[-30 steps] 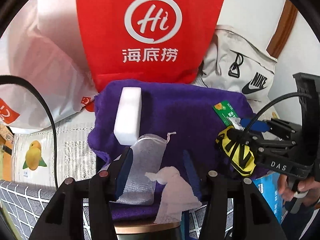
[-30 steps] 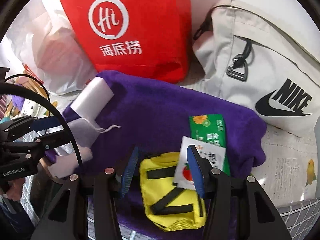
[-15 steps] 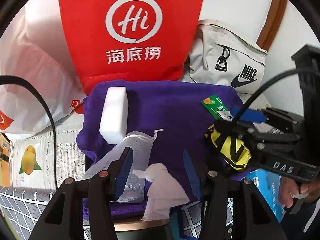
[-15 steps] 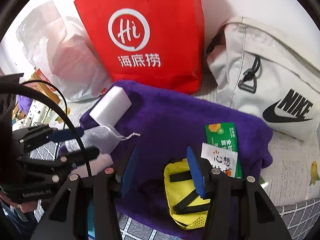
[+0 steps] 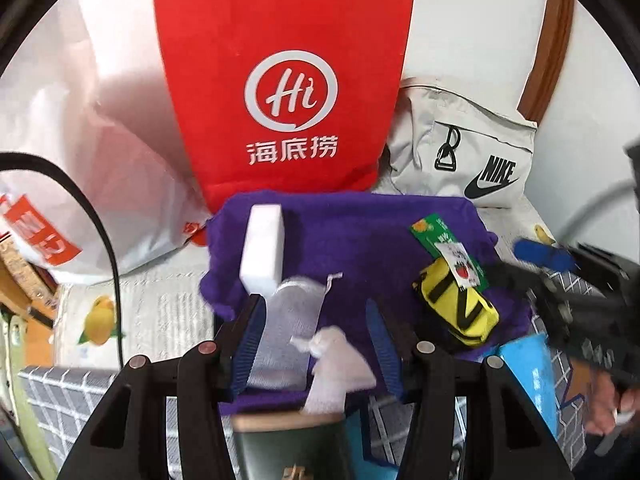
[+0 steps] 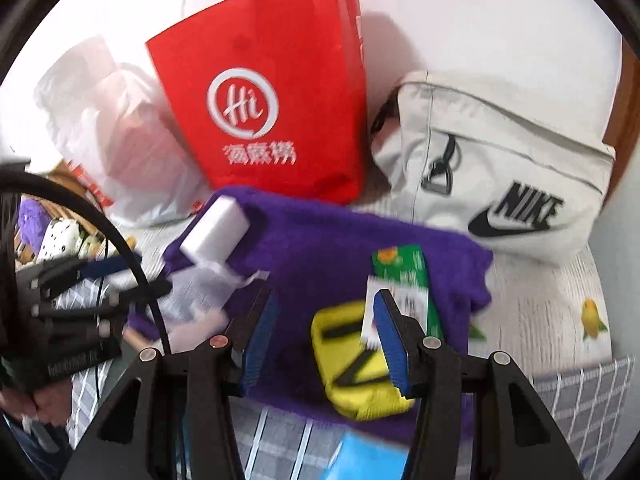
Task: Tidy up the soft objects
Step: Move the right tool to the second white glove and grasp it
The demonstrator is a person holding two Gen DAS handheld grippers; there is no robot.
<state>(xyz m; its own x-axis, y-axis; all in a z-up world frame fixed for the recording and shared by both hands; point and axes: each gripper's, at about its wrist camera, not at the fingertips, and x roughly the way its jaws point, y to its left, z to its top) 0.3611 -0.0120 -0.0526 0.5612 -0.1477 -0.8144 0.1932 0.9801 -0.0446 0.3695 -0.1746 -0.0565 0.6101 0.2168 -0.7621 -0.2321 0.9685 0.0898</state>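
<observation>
A purple towel (image 5: pixel 360 232) (image 6: pixel 320 248) lies spread out with small things on it. At its left are a white sponge block (image 5: pixel 262 244) (image 6: pixel 216 228), a grey mesh drawstring pouch (image 5: pixel 288 328) and a crumpled white tissue (image 5: pixel 336 364). At its right are a yellow pouch with black straps (image 5: pixel 456 304) (image 6: pixel 352 368), a green packet (image 5: pixel 432 232) (image 6: pixel 400 268) and a small white sachet (image 5: pixel 460 264). My left gripper (image 5: pixel 316 336) hangs open above the mesh pouch and tissue. My right gripper (image 6: pixel 324 340) hangs open above the yellow pouch. Neither holds anything.
Behind the towel stand a red paper bag (image 5: pixel 280 92), a pale Nike bag (image 5: pixel 460 152) and a white plastic bag (image 5: pixel 100 160). A blue box (image 5: pixel 528 364) and a dark container with a wooden rim (image 5: pixel 288 436) sit under the towel's near edge. A hand (image 5: pixel 608 404) grips the right tool.
Both grippers have risen and drawn back from the towel, so more of the bags behind shows. Everything on the towel stays where it lay.
</observation>
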